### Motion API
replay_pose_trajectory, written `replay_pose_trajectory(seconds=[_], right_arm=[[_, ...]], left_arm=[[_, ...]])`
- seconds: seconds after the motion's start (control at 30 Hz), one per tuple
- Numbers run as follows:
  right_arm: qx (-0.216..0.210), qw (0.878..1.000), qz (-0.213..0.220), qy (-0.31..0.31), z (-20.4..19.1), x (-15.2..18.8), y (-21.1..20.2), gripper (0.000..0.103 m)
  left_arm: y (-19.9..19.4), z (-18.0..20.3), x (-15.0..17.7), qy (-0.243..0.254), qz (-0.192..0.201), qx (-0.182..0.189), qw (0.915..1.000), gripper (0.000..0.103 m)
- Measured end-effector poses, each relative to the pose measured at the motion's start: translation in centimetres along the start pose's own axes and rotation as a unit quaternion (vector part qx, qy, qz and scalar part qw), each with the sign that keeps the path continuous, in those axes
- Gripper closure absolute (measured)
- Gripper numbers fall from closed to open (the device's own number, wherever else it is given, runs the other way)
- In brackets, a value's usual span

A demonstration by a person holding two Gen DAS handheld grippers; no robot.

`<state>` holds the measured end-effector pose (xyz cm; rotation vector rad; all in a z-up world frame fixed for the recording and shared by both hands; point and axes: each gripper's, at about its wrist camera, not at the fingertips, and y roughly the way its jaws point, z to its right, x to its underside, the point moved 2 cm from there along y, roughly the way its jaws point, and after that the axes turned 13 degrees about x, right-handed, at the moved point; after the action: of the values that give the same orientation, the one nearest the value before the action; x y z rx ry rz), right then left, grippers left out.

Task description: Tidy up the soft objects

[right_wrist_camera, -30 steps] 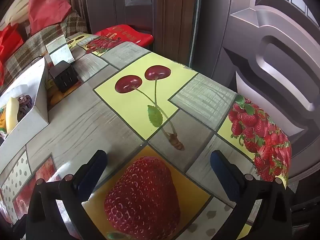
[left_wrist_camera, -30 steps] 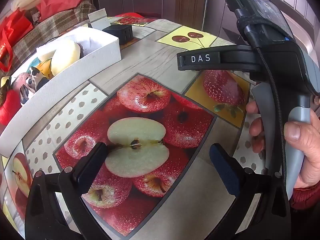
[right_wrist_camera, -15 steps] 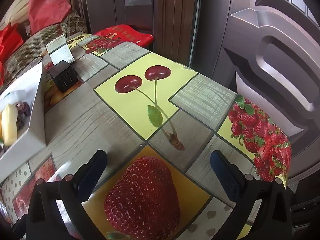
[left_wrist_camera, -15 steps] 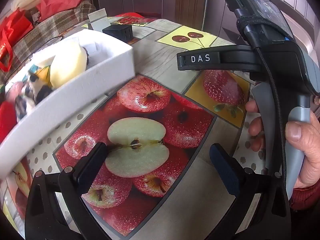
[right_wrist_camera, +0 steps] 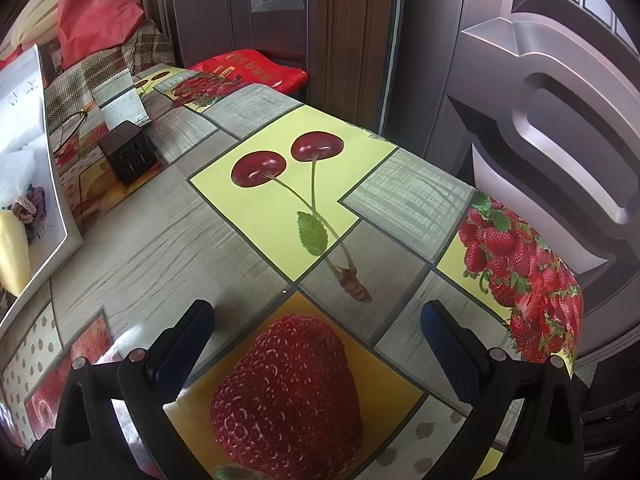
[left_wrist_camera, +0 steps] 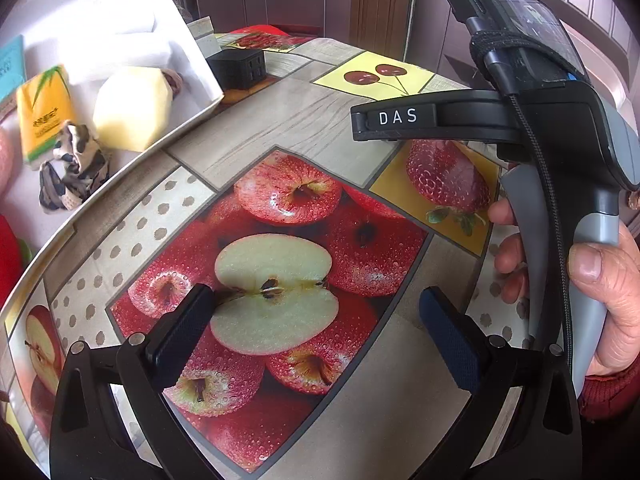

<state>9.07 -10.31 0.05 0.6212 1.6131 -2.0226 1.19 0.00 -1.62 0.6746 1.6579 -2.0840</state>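
The left hand-held gripper (left_wrist_camera: 316, 322) hovers low over the tabletop (left_wrist_camera: 280, 120), its two fingers spread wide with nothing between them; beneath the gap lies only the printed picture of a halved apple. The right hand-held gripper (right_wrist_camera: 318, 330) is just as wide open and empty, poised above a printed strawberry, gripped by a bare hand (left_wrist_camera: 600, 280) at the right of the scene.

The soft objects sit in a white box (left_wrist_camera: 200, 76) at the far left, tipped so its open face leans toward the grippers. Inside are a pale yellow sponge (left_wrist_camera: 132, 114), a yellow tissue pack (left_wrist_camera: 46, 110), a crumpled patterned cloth (left_wrist_camera: 74, 168), white foam (right_wrist_camera: 16, 168) and a small knotted purple hair tie (right_wrist_camera: 30, 204). The box's long side runs from near left to far right. A black cube charger (right_wrist_camera: 128, 152) stands on the tabletop just beyond the box's far corner.

From either gripper the box lies up and to the left. The left gripper is clearly the nearer one, so it seems best placed to reach the sponge or cloth; the right would have to cross the tabletop.
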Motion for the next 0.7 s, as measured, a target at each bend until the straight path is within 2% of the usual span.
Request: replay_pose_trajectory(seconds=[0.7], right_arm=[[0.000,1.000,0.001,0.000,0.02,0.02,-0.01,0.000]], left_arm=[[0.14,-0.11,-0.02,0.000,0.000,0.000,1.0000,0.001]])
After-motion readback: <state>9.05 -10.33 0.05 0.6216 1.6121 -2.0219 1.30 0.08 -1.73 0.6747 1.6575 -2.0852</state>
